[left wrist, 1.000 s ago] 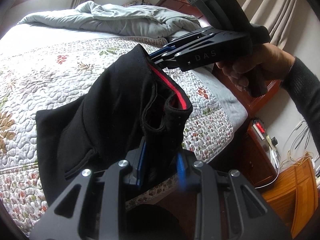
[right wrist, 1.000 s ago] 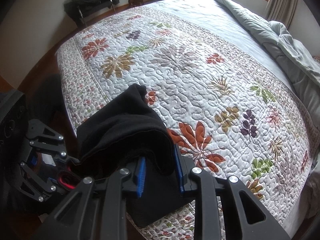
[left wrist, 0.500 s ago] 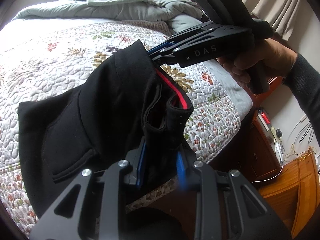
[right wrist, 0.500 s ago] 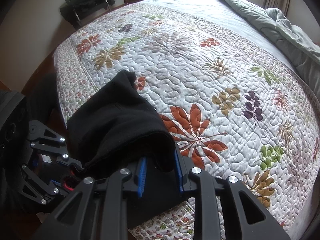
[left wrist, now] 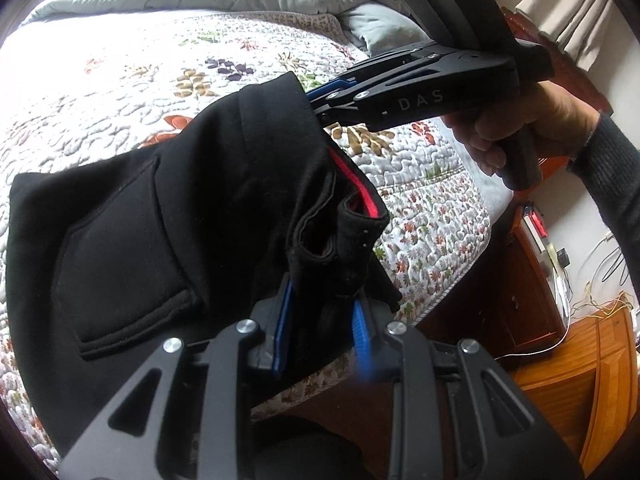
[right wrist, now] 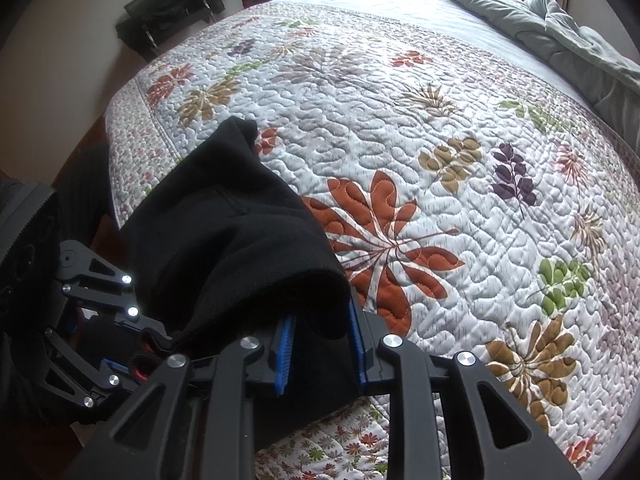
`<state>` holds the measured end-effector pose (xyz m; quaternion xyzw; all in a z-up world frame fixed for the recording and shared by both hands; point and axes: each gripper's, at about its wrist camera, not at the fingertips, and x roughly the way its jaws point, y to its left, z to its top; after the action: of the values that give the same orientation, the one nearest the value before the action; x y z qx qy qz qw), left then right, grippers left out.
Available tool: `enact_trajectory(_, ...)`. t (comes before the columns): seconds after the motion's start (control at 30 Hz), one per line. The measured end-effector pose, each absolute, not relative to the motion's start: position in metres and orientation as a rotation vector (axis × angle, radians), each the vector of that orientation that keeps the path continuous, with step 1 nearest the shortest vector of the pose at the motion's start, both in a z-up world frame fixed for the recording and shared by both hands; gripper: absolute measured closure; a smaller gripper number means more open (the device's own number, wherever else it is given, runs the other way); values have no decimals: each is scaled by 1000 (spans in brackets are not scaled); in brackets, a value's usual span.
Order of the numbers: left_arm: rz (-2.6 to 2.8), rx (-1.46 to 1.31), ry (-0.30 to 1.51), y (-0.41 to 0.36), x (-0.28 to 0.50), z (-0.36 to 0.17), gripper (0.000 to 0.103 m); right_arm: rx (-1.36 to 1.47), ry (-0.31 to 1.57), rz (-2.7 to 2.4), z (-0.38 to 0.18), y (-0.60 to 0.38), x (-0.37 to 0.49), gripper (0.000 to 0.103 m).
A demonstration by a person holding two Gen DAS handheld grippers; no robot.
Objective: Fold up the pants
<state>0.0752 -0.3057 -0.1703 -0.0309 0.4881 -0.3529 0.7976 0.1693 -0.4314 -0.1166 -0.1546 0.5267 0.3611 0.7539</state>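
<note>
Black pants (left wrist: 168, 216) with a red-lined waistband (left wrist: 362, 196) hang over the near edge of the quilted bed. My left gripper (left wrist: 322, 334) is shut on the waistband's near end. My right gripper (left wrist: 318, 104) comes in from the right and is shut on the waistband's far end. In the right wrist view the right gripper (right wrist: 320, 344) clamps a fold of the black pants (right wrist: 224, 240), and the left gripper (right wrist: 116, 364) shows at lower left, gripping the same cloth. The waistband is held above the quilt; the rest lies on it.
The flowered quilt (right wrist: 420, 128) covers the bed. A grey duvet (left wrist: 248, 4) is bunched at the head end. A wooden nightstand (left wrist: 532, 276) with cables stands at the right beside the bed. A black stand (right wrist: 168, 24) sits past the bed's foot.
Both grippers have carried the waistband farther over the bed, away from the edge. More of the pants now lies on the quilt. Both grips are unchanged.
</note>
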Motion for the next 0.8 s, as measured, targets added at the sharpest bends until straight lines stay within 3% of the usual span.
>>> enact_trajectory(0.6,-721,38,1043,-325,63,-188,76,-293,1158,721,-142,-450,157,78)
enact_trajectory(0.73,-736,43,1040,-324,62,-187,70,-243,1180,660,-138,-458,154,72)
enact_trajectory(0.8,-764,22,1045,-321,62,-186,56,-174,1194,615,-137,-470,150,67)
